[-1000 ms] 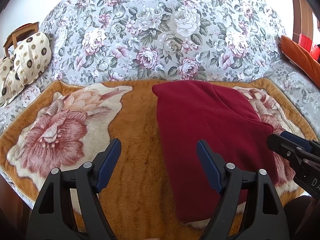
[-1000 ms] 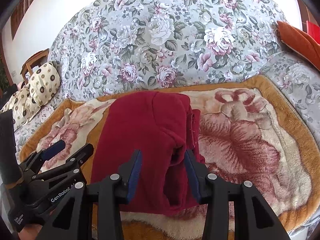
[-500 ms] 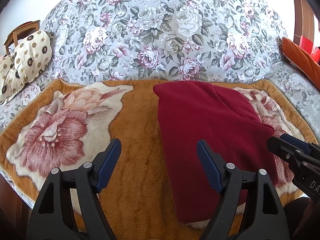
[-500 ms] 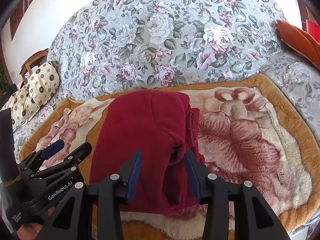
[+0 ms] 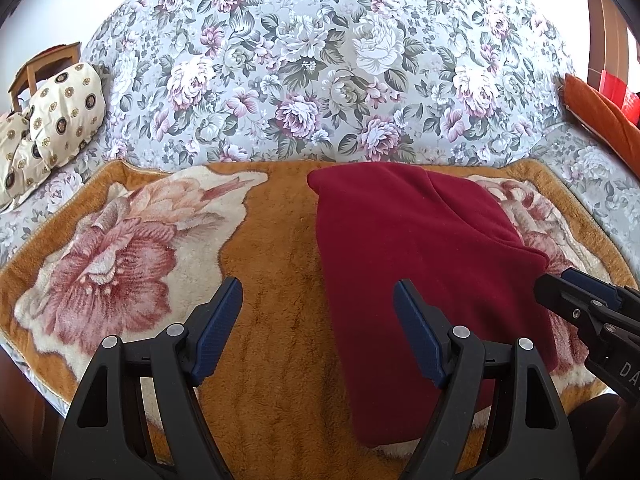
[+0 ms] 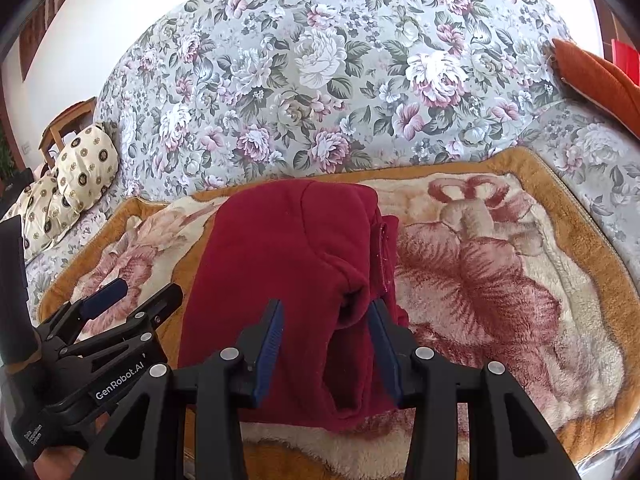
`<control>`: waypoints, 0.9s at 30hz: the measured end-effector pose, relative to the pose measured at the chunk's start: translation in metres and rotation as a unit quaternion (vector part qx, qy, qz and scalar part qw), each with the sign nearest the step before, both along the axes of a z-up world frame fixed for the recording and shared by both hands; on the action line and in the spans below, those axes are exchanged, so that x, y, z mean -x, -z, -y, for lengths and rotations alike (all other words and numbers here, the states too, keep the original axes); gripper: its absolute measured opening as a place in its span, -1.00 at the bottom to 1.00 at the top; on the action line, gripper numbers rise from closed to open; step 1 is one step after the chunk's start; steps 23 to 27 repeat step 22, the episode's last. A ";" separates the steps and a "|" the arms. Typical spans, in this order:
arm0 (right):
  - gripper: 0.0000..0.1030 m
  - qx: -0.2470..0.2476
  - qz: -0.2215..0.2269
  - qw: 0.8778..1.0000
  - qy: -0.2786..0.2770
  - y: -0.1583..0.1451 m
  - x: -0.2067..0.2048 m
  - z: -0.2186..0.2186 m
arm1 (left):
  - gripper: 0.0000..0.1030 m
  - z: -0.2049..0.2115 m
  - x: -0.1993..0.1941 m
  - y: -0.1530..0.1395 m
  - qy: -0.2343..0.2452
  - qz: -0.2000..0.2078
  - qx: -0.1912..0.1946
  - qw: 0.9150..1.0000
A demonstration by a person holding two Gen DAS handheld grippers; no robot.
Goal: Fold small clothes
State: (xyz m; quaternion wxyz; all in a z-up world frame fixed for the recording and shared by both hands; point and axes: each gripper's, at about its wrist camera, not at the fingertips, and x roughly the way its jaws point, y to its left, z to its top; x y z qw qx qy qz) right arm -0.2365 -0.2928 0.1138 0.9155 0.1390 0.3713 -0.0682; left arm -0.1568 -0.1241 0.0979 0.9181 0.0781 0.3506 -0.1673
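Note:
A dark red fleece garment (image 5: 416, 264) lies folded into a long strip on the orange floral blanket (image 5: 276, 320). It also shows in the right wrist view (image 6: 288, 264). My left gripper (image 5: 318, 320) is open and empty, above the garment's left edge near its front end. My right gripper (image 6: 326, 326) is open, its jaws either side of a raised fold at the garment's right edge, not closed on it. Each gripper shows in the other's view: the right one (image 5: 576, 292) at the garment's right, the left one (image 6: 132, 296) at its left.
The blanket covers the seat of a floral sofa (image 5: 320, 80). A cream patterned cushion (image 5: 60, 116) lies at the left, an orange cushion (image 6: 600, 76) at the right. A wooden chair (image 5: 36, 68) stands beyond the left end. The blanket's front edge (image 6: 360, 448) is close below the grippers.
Almost nothing has moved. Both grippers hover in place with the same jaw opening, and the garment lies as before.

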 end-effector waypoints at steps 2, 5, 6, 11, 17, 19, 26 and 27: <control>-0.18 0.001 0.000 1.000 0.000 0.000 0.000 0.000 | 0.52 0.000 0.000 0.000 0.000 -0.001 0.001 1.000; -0.18 0.000 0.000 1.000 0.000 0.000 0.000 0.000 | 0.52 0.001 0.000 0.000 0.000 0.000 0.000 1.000; -0.18 0.000 0.000 1.000 0.000 0.000 0.000 -0.001 | 0.52 0.001 0.000 0.000 0.000 0.000 0.000 1.000; -0.18 -0.001 -0.003 1.000 0.000 0.001 0.000 -0.003 | 0.52 -0.001 0.000 -0.002 0.001 0.006 -0.002 1.000; -0.18 -0.001 -0.001 1.000 0.000 0.001 -0.001 -0.003 | 0.52 -0.004 0.001 -0.005 0.005 0.017 -0.001 1.000; -0.18 -0.001 0.000 1.000 0.001 0.000 0.000 -0.003 | 0.52 -0.003 0.001 -0.005 0.006 0.017 -0.002 1.000; -0.18 -0.001 0.000 1.000 0.001 0.000 -0.001 -0.002 | 0.52 -0.003 0.000 -0.005 0.006 0.010 0.005 1.000; -0.18 -0.001 0.000 1.000 0.001 0.000 -0.001 -0.002 | 0.52 -0.003 0.000 -0.005 0.006 0.010 0.005 1.000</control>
